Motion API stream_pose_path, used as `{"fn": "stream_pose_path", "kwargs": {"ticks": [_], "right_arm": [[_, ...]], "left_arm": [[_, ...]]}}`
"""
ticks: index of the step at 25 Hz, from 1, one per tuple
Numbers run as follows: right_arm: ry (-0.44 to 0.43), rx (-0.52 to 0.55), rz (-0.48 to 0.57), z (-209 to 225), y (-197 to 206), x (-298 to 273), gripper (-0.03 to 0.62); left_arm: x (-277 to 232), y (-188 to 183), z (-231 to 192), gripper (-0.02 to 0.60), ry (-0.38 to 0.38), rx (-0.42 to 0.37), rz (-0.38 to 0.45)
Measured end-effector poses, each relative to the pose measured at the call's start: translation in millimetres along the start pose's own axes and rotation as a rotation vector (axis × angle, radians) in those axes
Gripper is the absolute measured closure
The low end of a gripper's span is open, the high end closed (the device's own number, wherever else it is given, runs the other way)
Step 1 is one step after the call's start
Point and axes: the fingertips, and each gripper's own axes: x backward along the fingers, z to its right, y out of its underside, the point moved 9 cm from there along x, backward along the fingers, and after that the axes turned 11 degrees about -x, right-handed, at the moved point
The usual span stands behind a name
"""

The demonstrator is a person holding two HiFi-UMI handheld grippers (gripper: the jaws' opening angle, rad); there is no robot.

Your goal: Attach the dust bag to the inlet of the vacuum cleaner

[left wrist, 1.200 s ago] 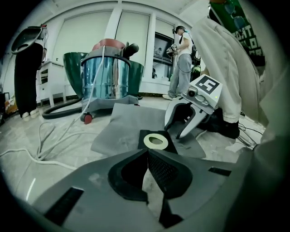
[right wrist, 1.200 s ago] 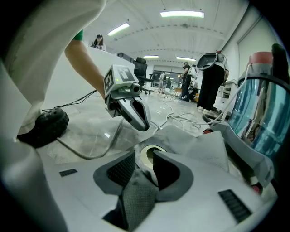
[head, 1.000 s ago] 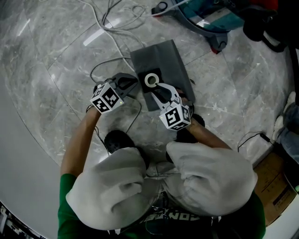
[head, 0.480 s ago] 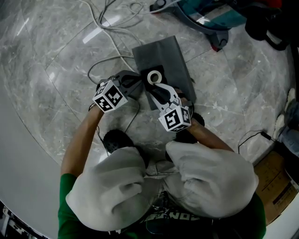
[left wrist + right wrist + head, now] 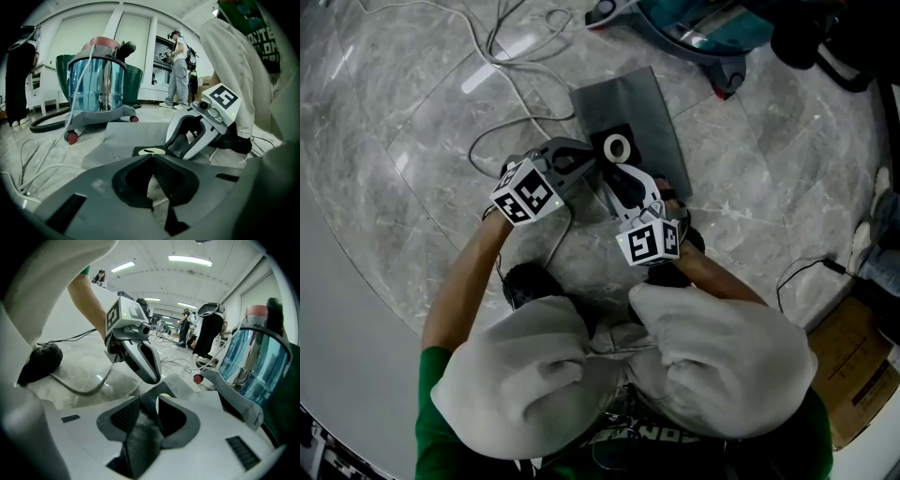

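The right gripper (image 5: 152, 399) is shown pinched on a raised fold of the grey dust bag (image 5: 645, 108), just short of its ringed collar (image 5: 617, 147). The left gripper (image 5: 153, 156) is pressed together on nothing visible, with its tips set at the collar's edge, presumably so that the flat bag can be steadied and lifted from the floor (image 5: 412, 141). Both forearms (image 5: 469, 272) are reached forward and down from a crouch, the grippers angled toward each other; the vacuum cleaner (image 5: 698, 33) is seen well beyond the tips, its inlet not yet approached.
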Motion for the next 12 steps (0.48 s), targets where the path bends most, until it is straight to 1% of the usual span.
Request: {"fn": "stream_pose_path", "kwargs": {"ticks": [4,5,7,12], "right_arm": [[0.034,0.002,0.006,7,1,2,0.475],[0.048,-0.006,0.017,10,0,4,0.492],[0.075,-0.022,0.035,16,-2,8,0.548],[0.126,-0.055,0.043,28,-3,18,0.554]], "left_arm": [[-8,-2,1,0.577,0.019,-0.016,-0.010],[-8,-3,1,0.577,0.022,-0.018,-0.012],[-10,-4,0,0.577,0.025,-0.023,-0.014],[-24,-18,-8,0.577,0.037,-0.049,0.004]]}}
